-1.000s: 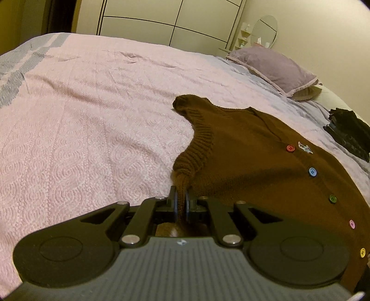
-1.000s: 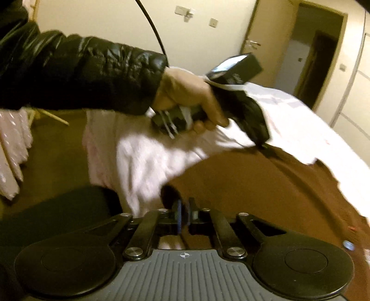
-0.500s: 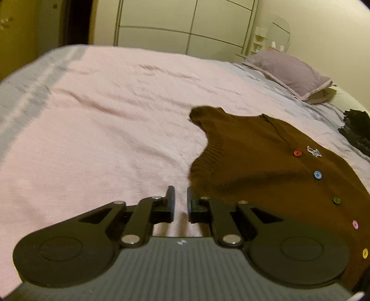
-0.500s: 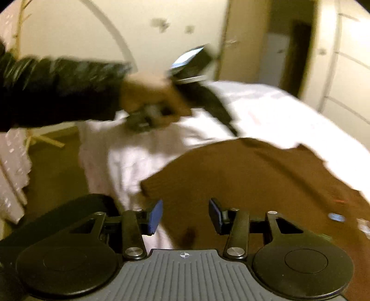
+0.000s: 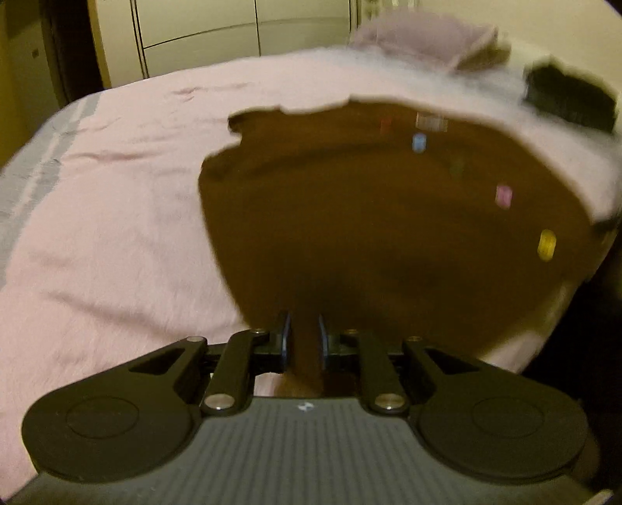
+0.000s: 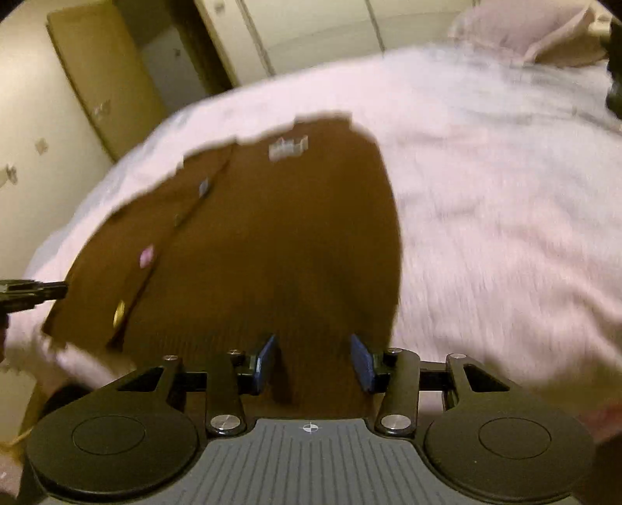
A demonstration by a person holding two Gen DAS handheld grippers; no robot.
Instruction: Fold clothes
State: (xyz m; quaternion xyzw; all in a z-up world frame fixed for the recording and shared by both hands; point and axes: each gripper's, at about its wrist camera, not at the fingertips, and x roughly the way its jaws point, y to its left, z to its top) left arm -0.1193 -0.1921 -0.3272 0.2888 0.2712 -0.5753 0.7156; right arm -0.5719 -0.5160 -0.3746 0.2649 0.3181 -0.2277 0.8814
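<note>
A brown knitted cardigan [image 5: 369, 217] with coloured buttons lies flat on a pink bedspread [image 5: 116, 217]. It also shows in the right wrist view [image 6: 272, 241]. My left gripper [image 5: 304, 338] is open a little, its jaws on either side of the cardigan's near hem. My right gripper [image 6: 313, 359] is open wide over the hem at the other side of the cardigan. Both views are blurred by motion. The tip of the left gripper [image 6: 35, 293] shows at the left edge of the right wrist view.
A lilac pillow [image 5: 423, 35] lies at the head of the bed, with a dark garment [image 5: 571, 101] beside it. White wardrobe doors [image 5: 233, 35] stand behind the bed. The bed edge drops off at the near right [image 5: 552, 330].
The left gripper let go of the cardigan's armhole edge, opened and moved to the hem. The right gripper opened wide and swung round to face up the bed over the hem.
</note>
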